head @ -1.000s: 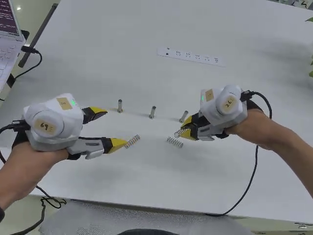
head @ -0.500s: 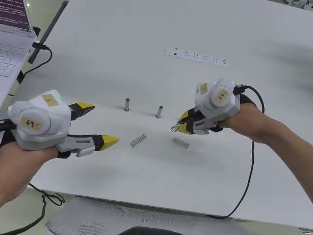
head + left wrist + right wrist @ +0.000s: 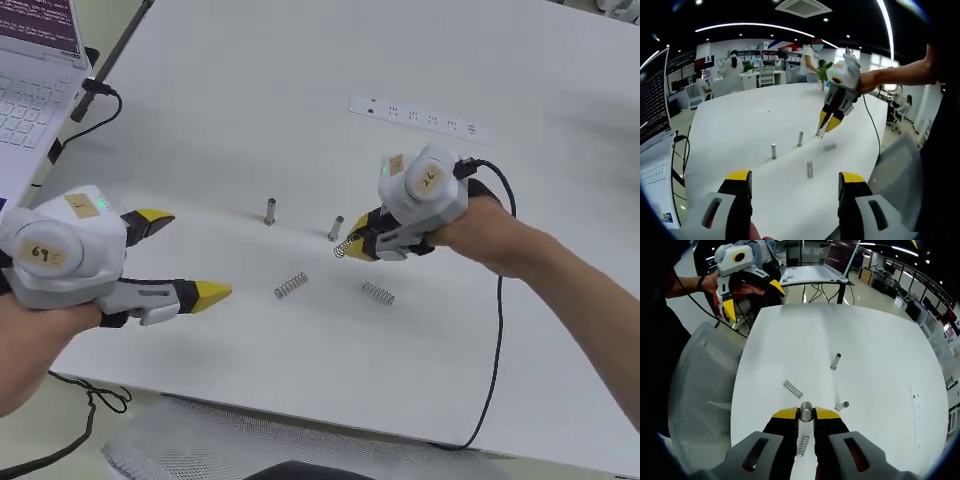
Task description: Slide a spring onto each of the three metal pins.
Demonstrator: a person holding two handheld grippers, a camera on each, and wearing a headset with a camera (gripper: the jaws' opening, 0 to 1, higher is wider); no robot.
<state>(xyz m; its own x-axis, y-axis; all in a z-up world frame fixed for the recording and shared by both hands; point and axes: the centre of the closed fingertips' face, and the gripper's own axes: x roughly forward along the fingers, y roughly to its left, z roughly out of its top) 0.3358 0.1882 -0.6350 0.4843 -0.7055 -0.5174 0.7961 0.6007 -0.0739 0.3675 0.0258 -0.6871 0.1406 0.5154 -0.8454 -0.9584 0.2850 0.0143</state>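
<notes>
The right gripper (image 3: 358, 247) is closed on the held spring (image 3: 346, 246), which is pinched near one end so that the rest projects forward past the yellow tips of the jaws. It is carried just beside the nearer pin (image 3: 336, 228) and is not yet over it. In the right gripper view the open end of this spring is seen head-on, with that pin a little to its right. The left gripper (image 3: 185, 255) is held with its jaws wide open and empty, well apart from the work. A farther pin (image 3: 270, 210) stands upright on the desk (image 3: 300, 100), and the left loose spring (image 3: 291, 285) and the right loose spring (image 3: 378, 293) lie flat nearby. The main risk is judged to be misalignment. The held spring is tilted against the upright pin, so a coil could be caught on the pin's top and the spring bent or flicked out of the grip. The bore may also be squeezed narrow by the pinch. Whether the pins are fixed cannot be told, so a pin could be toppled by a sideways nudge. A spring let go too early would likely roll across the smooth desk.
</notes>
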